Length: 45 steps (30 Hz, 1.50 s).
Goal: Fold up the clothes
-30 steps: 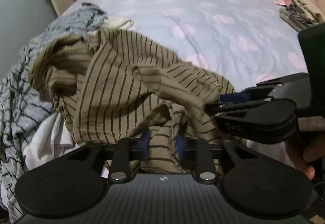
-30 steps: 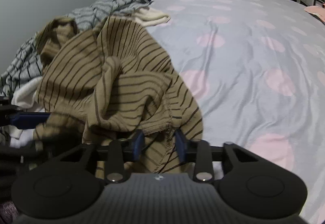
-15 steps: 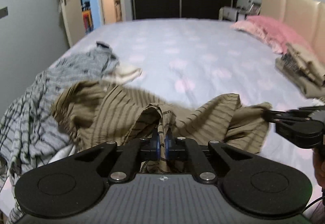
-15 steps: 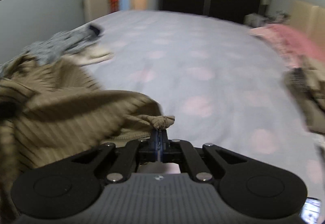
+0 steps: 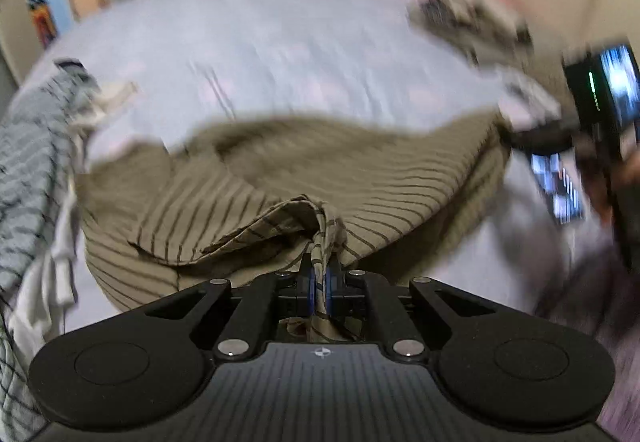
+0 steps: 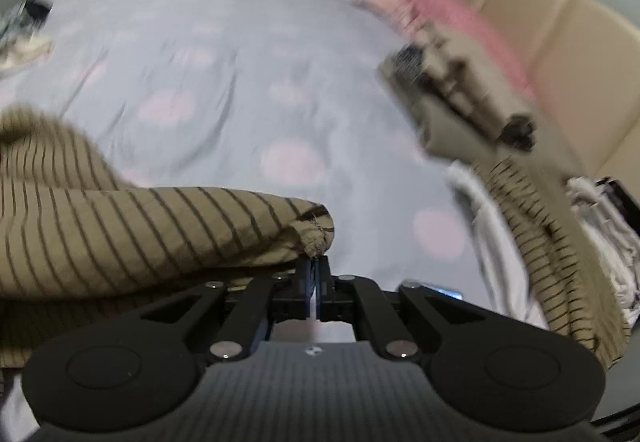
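A tan garment with thin dark stripes hangs stretched in the air above the bed. My left gripper is shut on a bunched fold of it. My right gripper is shut on another bunched corner of the same garment, which trails off to the left. In the left wrist view the right gripper shows blurred at the garment's far right end. Both views are motion-blurred.
The bed has a light blue cover with pink dots. A pile of grey striped and white clothes lies at the left. Folded clothes and pink bedding lie by the beige headboard. More striped and white clothes lie at the right.
Both grippers have closed on the striped garment, lifted it off the pile and pulled apart, stretching it out. Both views have swung to the right toward the headboard.
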Each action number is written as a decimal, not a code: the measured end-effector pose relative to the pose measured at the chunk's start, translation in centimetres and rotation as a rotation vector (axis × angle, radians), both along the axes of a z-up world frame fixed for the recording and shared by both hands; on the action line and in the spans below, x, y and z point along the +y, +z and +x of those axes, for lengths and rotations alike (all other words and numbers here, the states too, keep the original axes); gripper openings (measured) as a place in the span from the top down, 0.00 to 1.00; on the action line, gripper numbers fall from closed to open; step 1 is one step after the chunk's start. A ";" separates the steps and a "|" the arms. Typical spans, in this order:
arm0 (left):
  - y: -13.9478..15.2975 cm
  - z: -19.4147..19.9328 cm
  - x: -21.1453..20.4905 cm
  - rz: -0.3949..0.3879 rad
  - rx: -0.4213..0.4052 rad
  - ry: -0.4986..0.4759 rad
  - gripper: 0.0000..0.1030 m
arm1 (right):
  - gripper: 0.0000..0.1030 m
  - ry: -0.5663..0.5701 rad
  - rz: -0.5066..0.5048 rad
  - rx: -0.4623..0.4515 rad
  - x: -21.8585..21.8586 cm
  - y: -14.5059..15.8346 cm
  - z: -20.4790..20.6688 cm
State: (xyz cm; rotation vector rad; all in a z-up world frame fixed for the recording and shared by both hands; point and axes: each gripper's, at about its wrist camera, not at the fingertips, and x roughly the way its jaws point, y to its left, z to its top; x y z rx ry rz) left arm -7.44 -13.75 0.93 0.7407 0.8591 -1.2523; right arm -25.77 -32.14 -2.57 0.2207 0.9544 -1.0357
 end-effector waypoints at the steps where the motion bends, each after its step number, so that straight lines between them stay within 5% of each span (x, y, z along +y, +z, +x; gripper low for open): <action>1: -0.7 -0.3 0.2 0.048 0.000 -0.017 0.97 | 0.97 0.017 0.015 0.008 0.1 -0.2 0.1; 3: -1.9 -0.7 0.7 0.123 -0.005 -0.040 0.97 | 0.94 0.049 0.023 -0.004 0.5 0.1 0.4; 8: -1.2 0.4 1.4 0.126 0.046 -0.014 0.93 | 0.71 0.099 0.043 -0.099 1.0 2.3 1.1; 16: 1.3 2.8 2.2 0.065 0.116 0.046 0.55 | 0.56 0.232 0.144 -0.222 0.5 4.8 3.2; 22: 1.8 7.0 0.4 -0.004 0.044 0.199 0.43 | 0.44 0.397 0.211 -0.215 -0.2 4.2 5.7; 29: -2.4 10.1 -2.8 0.035 0.081 0.289 0.48 | 0.36 0.453 0.255 -0.231 -2.5 0.4 9.1; 33: -4.5 10.0 -3.5 0.088 0.032 0.269 0.76 | 0.38 0.436 0.301 -0.219 -3.5 -2.0 10.5; 36: -4.9 9.7 -3.3 0.086 0.029 0.247 0.96 | 0.58 0.382 0.347 -0.223 -4.2 -3.5 10.8; 38: -4.8 9.5 -3.1 0.074 0.038 0.247 1.00 | 0.87 0.357 0.375 -0.226 -4.4 -4.0 10.8; 40: -4.2 9.4 -2.9 0.051 0.025 0.254 1.00 | 0.96 0.352 0.383 -0.231 -4.4 -4.0 10.6; 45: -1.8 9.5 -1.4 -0.016 0.000 0.302 1.00 | 0.99 0.274 0.296 -0.246 -4.5 -1.4 8.9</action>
